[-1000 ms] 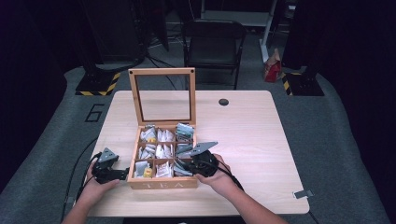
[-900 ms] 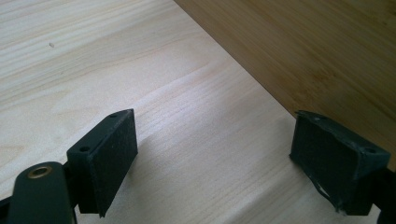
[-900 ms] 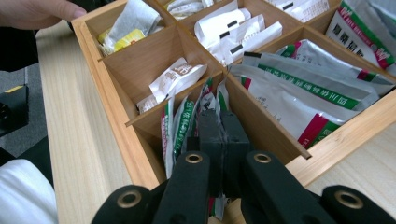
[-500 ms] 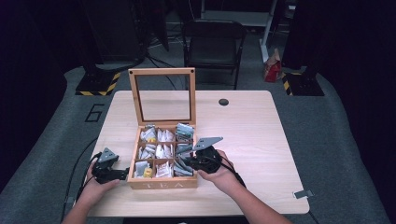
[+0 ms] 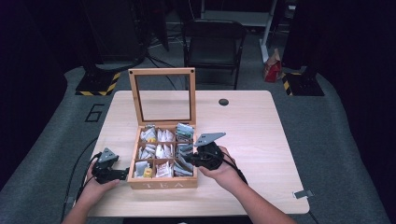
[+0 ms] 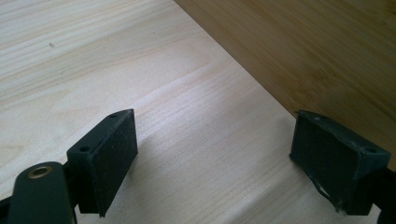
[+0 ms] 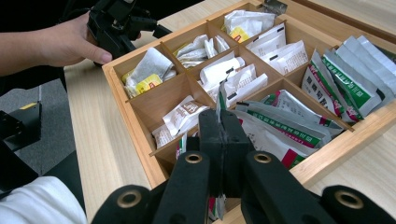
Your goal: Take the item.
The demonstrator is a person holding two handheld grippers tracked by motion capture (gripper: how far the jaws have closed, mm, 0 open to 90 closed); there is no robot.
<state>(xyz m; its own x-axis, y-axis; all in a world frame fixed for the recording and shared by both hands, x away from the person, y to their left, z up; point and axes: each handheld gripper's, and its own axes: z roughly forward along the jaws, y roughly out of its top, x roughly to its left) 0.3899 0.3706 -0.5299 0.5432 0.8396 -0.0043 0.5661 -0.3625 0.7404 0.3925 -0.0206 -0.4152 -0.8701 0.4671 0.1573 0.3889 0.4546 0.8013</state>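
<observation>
Wooden "TEA" box (image 5: 161,185); right hand-held gripper (image 7: 223,122) clamped on sachet (image 7: 221,100), left (image 6: 212,149) wide.

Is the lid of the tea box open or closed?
Open. The tea box has its glass-paned lid standing upright at the back, and the tea bags in the compartments lie uncovered.

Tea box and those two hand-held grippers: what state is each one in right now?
Tea box: open, compartments holding packets.
Lid: raised upright.
Right hand-held gripper: shut on a tea packet, over the box.
Left hand-held gripper: open, nothing between its jaws, beside the box wall.
Chair: unoccupied, beyond the table.
</observation>
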